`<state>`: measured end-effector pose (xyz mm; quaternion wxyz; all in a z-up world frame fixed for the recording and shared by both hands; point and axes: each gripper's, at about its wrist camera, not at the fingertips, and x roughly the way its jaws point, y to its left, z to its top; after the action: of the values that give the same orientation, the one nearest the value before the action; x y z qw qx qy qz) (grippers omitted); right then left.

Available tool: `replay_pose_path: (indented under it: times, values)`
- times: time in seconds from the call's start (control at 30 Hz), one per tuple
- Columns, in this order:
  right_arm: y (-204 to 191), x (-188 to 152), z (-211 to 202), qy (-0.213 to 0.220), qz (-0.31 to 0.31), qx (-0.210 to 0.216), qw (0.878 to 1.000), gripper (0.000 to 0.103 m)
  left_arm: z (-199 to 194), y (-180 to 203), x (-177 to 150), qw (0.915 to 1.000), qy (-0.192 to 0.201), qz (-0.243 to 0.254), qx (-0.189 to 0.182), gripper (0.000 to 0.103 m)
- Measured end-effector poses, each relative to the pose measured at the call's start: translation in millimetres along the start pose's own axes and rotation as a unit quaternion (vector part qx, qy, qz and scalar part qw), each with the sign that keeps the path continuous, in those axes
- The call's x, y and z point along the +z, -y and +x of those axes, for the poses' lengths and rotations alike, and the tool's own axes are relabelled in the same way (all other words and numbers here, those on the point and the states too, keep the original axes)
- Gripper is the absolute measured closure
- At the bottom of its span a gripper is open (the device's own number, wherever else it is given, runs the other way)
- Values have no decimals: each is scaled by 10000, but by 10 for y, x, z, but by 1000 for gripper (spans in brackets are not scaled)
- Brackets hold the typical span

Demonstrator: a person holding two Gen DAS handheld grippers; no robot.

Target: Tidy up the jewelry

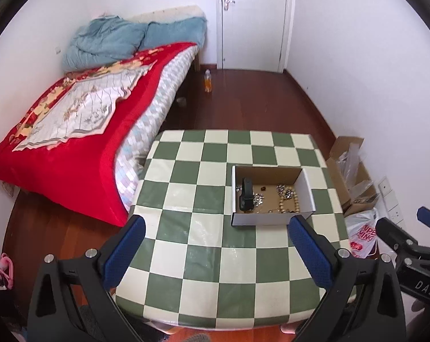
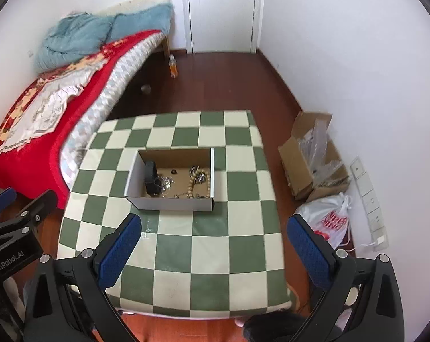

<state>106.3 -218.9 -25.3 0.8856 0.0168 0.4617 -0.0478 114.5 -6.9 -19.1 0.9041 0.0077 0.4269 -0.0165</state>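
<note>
Checkered table point(image 2: 186, 256), open cardboard box point(image 2: 172, 203), tangled jewelry point(image 2: 196, 178)

White walls point(image 1: 357, 42), wooden floor point(image 1: 257, 99), bed point(image 1: 72, 131)

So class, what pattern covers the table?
Green and cream checks on the table, clearest in the right wrist view.

Matt cardboard box point(image 2: 169, 203) on glossy plastic checkered tablecloth point(image 2: 215, 245); polished wood floor point(image 2: 229, 85).
</note>
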Motion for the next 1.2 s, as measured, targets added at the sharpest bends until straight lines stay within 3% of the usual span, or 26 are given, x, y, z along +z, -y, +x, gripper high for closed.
replay_pose_path:
  times: [0.27,0.53,1.2]
  values:
    - [-30,-50,-650,326,-16,126,9994,0,-545,-120,-15,9998,164,-90,-11,0]
    - [-86,117,-910,451,-97,37,9989,0,-721,-127,119,9998,179,-109,62,0]
    - [-99,488,-562,313,-176,-67,9993,0,-527,-30,388,9994,88,-229,230,0]
